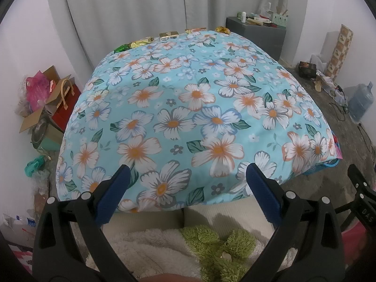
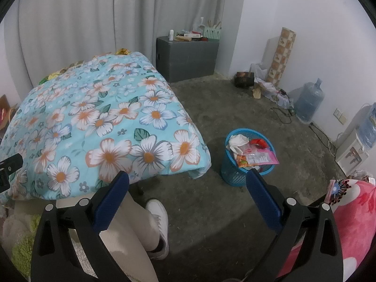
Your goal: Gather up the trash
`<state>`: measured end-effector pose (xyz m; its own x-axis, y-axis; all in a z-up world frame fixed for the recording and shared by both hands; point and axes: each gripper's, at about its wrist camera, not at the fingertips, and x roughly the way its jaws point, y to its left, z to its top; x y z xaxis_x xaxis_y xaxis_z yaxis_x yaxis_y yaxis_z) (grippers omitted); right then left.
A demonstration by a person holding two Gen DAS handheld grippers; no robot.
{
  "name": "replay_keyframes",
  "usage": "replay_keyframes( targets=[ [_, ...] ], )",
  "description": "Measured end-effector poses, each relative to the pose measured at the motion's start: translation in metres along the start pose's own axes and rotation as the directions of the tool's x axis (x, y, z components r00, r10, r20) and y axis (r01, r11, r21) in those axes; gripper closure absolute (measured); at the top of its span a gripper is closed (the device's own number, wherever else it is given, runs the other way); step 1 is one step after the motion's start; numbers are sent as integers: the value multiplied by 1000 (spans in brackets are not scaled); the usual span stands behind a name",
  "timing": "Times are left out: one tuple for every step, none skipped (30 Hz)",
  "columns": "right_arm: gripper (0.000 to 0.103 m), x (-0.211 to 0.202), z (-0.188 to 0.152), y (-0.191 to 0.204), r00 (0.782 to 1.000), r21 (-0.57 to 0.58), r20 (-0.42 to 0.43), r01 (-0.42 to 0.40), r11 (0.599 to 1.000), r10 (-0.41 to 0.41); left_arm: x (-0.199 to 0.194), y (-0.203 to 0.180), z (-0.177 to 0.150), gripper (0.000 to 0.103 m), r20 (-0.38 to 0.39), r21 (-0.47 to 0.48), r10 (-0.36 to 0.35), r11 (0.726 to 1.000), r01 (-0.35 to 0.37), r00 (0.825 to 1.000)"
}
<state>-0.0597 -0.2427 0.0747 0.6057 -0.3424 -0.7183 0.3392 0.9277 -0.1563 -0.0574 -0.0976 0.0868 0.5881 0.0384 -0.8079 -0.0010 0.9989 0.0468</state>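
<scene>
Both tools are empty, jaws spread apart: the left tool [image 1: 185, 197] hovers at the near edge of the flower-print tabletop [image 1: 188, 108], the right tool [image 2: 188, 202] above the floor. Shiny wrappers [image 1: 141, 42] line the far edge; a blue basket [image 2: 235, 176] already holds trash. Judged between pickups; next comes a long reach across.

A light-blue cloth [image 1: 188, 108] with white-and-orange flowers, a blue basket [image 2: 232, 174], grey curtains [image 2: 94, 28].

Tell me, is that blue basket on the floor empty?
No, the blue basket already holds crumpled white paper and colourful wrappers that poke above its rim.
</scene>
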Motion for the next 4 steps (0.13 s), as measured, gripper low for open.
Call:
replay_keyframes(
  targets=[
    [6, 0, 0, 0, 1000, 0, 0, 0, 1000, 0, 0, 1, -1, 9, -1, 0, -1, 1000, 1, 1000],
    [6, 0, 0, 0, 1000, -1, 0, 0, 1000, 0, 0, 0, 0, 9, -1, -1, -1, 1000, 1, 1000],
    [6, 0, 0, 0, 1000, -1, 0, -1, 1000, 1, 1, 0, 0, 9, -3, 0, -2, 1000, 2, 1000],
    [6, 0, 0, 0, 1000, 0, -1, -1, 1000, 1, 1, -1, 0, 9, -7, 0, -3, 1000, 3, 1000]
  ],
)
